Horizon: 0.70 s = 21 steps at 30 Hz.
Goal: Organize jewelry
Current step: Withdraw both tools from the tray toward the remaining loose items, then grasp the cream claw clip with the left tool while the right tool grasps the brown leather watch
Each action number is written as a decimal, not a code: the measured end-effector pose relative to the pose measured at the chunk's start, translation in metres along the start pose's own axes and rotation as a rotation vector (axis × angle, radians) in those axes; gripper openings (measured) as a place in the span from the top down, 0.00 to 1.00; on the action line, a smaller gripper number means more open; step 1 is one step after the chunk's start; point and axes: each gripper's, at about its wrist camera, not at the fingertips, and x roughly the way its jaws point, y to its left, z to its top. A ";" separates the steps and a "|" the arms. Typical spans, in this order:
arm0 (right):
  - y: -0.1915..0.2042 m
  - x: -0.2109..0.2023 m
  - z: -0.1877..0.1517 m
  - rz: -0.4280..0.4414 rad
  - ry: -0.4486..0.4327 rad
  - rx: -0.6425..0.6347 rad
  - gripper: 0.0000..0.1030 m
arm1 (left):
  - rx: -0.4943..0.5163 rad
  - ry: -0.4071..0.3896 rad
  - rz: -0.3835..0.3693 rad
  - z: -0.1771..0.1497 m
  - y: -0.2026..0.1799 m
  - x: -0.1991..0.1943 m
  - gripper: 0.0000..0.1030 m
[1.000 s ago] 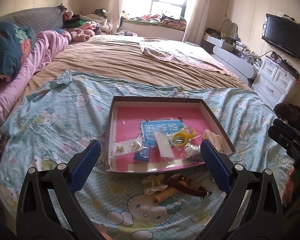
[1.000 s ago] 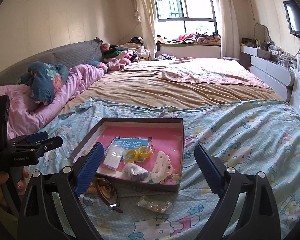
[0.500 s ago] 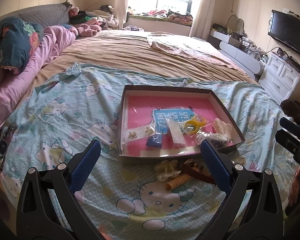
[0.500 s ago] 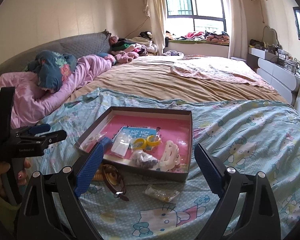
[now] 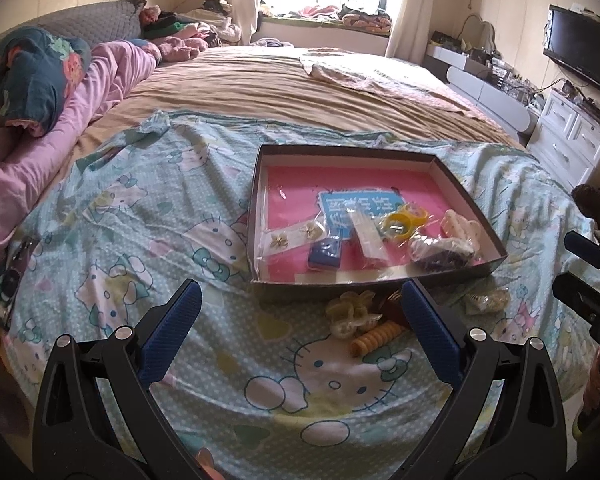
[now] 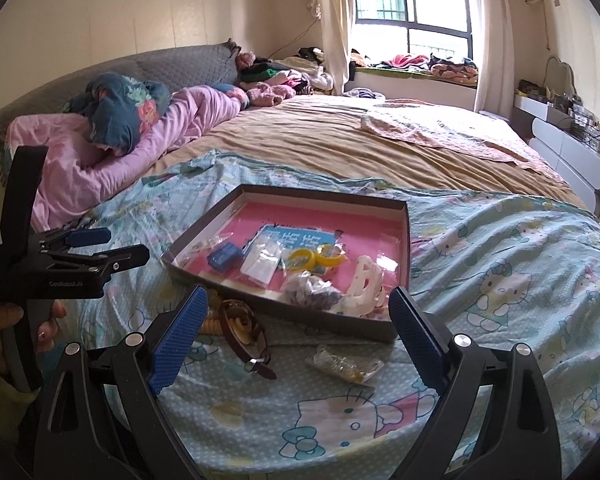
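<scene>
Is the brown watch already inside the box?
No, the brown watch lies on the sheet just outside the box's near wall.

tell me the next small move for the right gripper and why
Probably lower the open right gripper toward the small clear packet lying on the bedsheet just ahead. It sits outside the pink-lined box, close to the gripper, and both grippers are empty.
</scene>
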 end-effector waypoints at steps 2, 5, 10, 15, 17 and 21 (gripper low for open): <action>0.002 0.003 -0.002 0.004 0.010 -0.010 0.12 | 0.000 0.008 0.005 -0.002 0.002 0.003 0.09; 0.007 0.008 -0.007 0.011 0.027 -0.024 0.12 | 0.001 0.020 0.013 -0.004 0.003 0.007 0.09; 0.014 0.018 -0.015 0.017 0.056 -0.054 0.12 | 0.004 0.048 0.027 -0.009 0.005 0.017 0.09; 0.020 0.030 -0.023 0.019 0.086 -0.083 0.12 | 0.008 0.070 0.033 -0.012 0.007 0.024 0.09; 0.023 0.036 -0.027 0.019 0.102 -0.099 0.12 | 0.007 0.078 0.035 -0.013 0.008 0.027 0.09; 0.028 0.049 -0.034 0.012 0.130 -0.132 0.12 | 0.001 0.096 0.042 -0.016 0.011 0.033 0.09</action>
